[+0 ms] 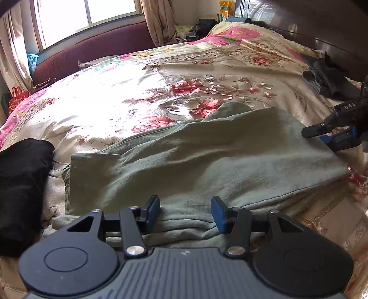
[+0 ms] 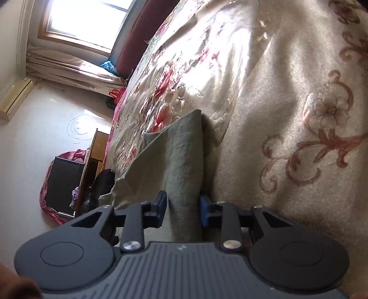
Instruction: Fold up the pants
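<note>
Right gripper [image 2: 183, 205], tipped sideways, pinches a fold of the sage-green cotton pants [image 1: 207, 156] lying partly folded on the floral satin bedspread [image 1: 184, 76]. Left gripper [image 1: 185, 210] hovers with fingers parted over the near layers, holding nothing. With only one edge pinched, the loose layers could slide apart, likely skewing the fold.

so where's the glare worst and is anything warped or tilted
Left wrist view: sunlight blows out the bedspread left of the pants; fisheye bows the bed edges. Right wrist view: window overexposed, the scene rolled sideways, pants sharp.
</note>
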`<state>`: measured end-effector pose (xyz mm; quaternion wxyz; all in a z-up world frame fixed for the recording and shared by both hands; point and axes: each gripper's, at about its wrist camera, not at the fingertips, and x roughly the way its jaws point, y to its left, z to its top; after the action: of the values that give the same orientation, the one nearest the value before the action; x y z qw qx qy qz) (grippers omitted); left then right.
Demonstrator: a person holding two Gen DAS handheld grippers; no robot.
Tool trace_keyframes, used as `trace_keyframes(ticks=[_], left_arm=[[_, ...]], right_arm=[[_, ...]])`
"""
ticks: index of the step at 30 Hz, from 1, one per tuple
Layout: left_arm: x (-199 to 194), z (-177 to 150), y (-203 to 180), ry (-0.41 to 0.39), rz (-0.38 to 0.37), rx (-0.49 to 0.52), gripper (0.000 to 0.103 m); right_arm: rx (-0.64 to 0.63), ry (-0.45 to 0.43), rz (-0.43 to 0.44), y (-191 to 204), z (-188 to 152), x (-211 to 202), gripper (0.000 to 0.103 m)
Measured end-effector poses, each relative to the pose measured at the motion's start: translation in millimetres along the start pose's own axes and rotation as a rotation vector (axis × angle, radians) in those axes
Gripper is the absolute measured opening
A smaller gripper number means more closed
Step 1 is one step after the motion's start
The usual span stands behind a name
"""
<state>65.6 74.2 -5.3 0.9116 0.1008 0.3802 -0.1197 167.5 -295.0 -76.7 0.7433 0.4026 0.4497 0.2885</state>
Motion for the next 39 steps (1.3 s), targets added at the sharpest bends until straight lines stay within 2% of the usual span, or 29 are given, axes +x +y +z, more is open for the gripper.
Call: trace_keyframes(ticks=[4, 5, 6, 7, 8, 10, 12, 14, 15, 16, 19, 21, 25, 28, 30, 34, 36, 39], left_arm=[[0, 4, -3, 0.005, 0.001, 0.006, 0.062], [0, 4, -3, 0.007, 0.003, 0.017, 0.062], [0, 4, -4, 0.011, 0.005, 0.029, 0.062], [0, 4, -5, 0.014, 0.007, 0.040, 0.062], [2, 5, -5, 0.020, 0.010, 0.046, 0.063], [5, 7, -7, 0.030, 0.022, 0.053, 0.063], [11, 10, -11, 0.055, 0.033, 0.070, 0.063], [11, 12, -18, 0.067, 0.040, 0.092, 0.063], [8, 14, -23, 0.067, 0.017, 0.102, 0.063], [6, 16, -29, 0.064, -0.019, 0.109, 0.063], [4, 22, -57, 0.056, -0.100, 0.153, 0.063], [6, 27, -79, 0.042, -0.119, 0.195, 0.063], [0, 44, -106, -0.020, -0.184, 0.252, 0.063], [7, 61, -112, -0.069, -0.181, 0.246, 0.064], [22, 68, -110, -0.064, -0.182, 0.206, 0.064], [60, 55, -96, 0.062, -0.142, 0.128, 0.064], [51, 45, -88, 0.041, -0.155, 0.088, 0.064], [33, 39, -85, -0.018, -0.124, 0.068, 0.064]], right_arm=[[0.010, 0.015, 0.143, 7, -2, 15, 0.034], [0.007, 0.000, 0.131, 6, -1, 17, 0.034], [0.021, -0.005, 0.097, 3, 0, 20, 0.030], [0.057, -0.003, 0.060, -3, 1, 26, 0.016], [0.089, -0.010, 0.039, -6, 1, 31, 0.009], [0.154, -0.033, 0.054, -5, -3, 40, 0.007], [0.140, -0.079, 0.042, 5, -5, 34, 0.005], [0.172, -0.181, 0.081, 1, -3, 9, 0.004], [0.204, -0.231, 0.091, -6, 0, -7, 0.004], [0.207, -0.257, 0.074, -13, 4, -20, 0.004], [0.215, -0.286, -0.059, -32, 12, -46, 0.004], [0.217, -0.285, -0.099, -41, 15, -57, 0.004], [0.138, -0.296, -0.188, -34, 21, -77, 0.004], [0.107, -0.307, -0.237, -26, 21, -83, 0.005], [0.128, -0.311, -0.226, -26, 19, -83, 0.005], [0.139, -0.329, -0.212, -13, 17, -89, 0.005], [0.097, -0.318, -0.231, 2, 19, -87, 0.005], [0.012, -0.299, -0.300, 34, 21, -76, 0.005]])
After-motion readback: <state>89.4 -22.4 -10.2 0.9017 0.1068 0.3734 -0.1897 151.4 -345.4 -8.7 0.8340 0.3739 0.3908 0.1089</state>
